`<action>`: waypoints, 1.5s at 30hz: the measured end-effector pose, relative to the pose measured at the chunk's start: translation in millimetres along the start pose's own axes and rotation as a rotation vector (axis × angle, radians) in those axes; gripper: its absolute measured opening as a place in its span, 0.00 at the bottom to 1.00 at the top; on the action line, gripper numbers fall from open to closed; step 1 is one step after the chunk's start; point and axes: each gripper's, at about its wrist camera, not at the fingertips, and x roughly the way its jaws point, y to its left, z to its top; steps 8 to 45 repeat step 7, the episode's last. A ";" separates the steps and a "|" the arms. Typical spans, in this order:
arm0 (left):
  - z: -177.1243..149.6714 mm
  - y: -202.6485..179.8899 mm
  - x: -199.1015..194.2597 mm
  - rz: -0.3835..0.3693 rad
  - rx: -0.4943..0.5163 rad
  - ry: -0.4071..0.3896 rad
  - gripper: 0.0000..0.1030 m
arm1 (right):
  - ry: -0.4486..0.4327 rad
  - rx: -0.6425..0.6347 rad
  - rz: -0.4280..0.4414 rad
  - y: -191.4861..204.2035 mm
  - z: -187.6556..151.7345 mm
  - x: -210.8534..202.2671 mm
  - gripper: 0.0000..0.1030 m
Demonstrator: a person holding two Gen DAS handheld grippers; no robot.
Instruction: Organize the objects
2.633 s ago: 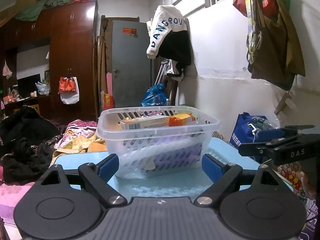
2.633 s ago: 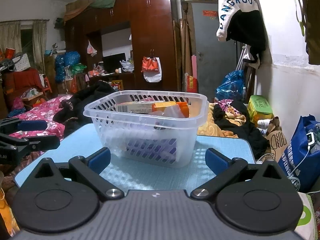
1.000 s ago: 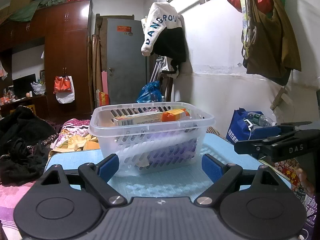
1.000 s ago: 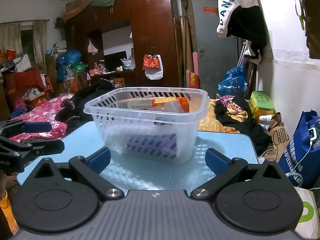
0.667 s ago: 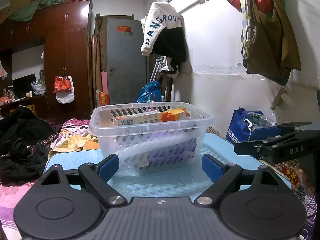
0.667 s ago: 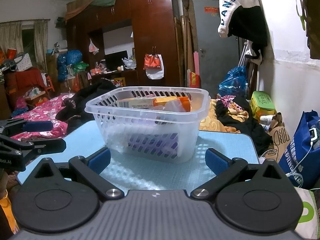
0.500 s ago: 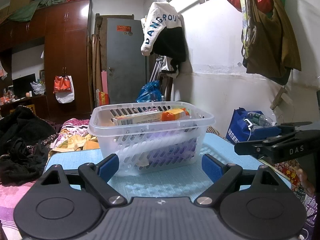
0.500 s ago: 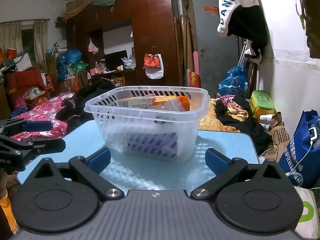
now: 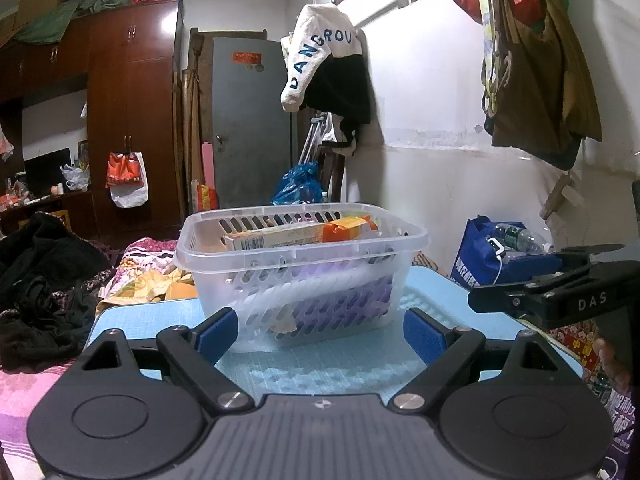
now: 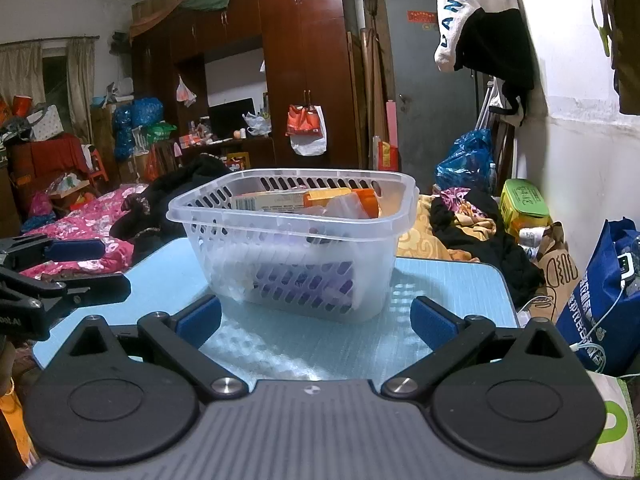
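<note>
The basket (image 9: pixel 302 264) stands straight ahead of both tongs, left tongs (image 9: pixel 320 334) and right tongs (image 10: pixel 316 320), each spread wide and empty.

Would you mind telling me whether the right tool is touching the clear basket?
Apart. In the right wrist view, bare blue table shows between the open right tool and the clear basket.

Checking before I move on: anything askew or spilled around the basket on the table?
Nothing spilled. The clear basket sits upright on the blue table; only the long box lies propped at a tilt near the rim. Both grippers are open and empty.
</note>
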 end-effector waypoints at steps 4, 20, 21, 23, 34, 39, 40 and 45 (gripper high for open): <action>1.4 -0.2 -1.7 -0.001 -0.001 -0.011 0.89 | 0.001 0.000 0.001 -0.2 -0.7 0.1 1.00; 1.4 0.7 -0.6 0.017 -0.008 -0.013 0.89 | 0.001 -0.003 0.001 0.0 -0.9 0.2 1.00; 1.4 0.7 -0.6 0.017 -0.008 -0.013 0.89 | 0.001 -0.003 0.001 0.0 -0.9 0.2 1.00; 1.4 0.7 -0.6 0.017 -0.008 -0.013 0.89 | 0.001 -0.003 0.001 0.0 -0.9 0.2 1.00; 1.4 0.7 -0.6 0.017 -0.008 -0.013 0.89 | 0.001 -0.003 0.001 0.0 -0.9 0.2 1.00; 1.4 0.7 -0.6 0.017 -0.008 -0.013 0.89 | 0.001 -0.003 0.001 0.0 -0.9 0.2 1.00; 1.4 0.7 -0.6 0.017 -0.008 -0.013 0.89 | 0.001 -0.003 0.001 0.0 -0.9 0.2 1.00; 1.4 0.7 -0.6 0.017 -0.008 -0.013 0.89 | 0.001 -0.003 0.001 0.0 -0.9 0.2 1.00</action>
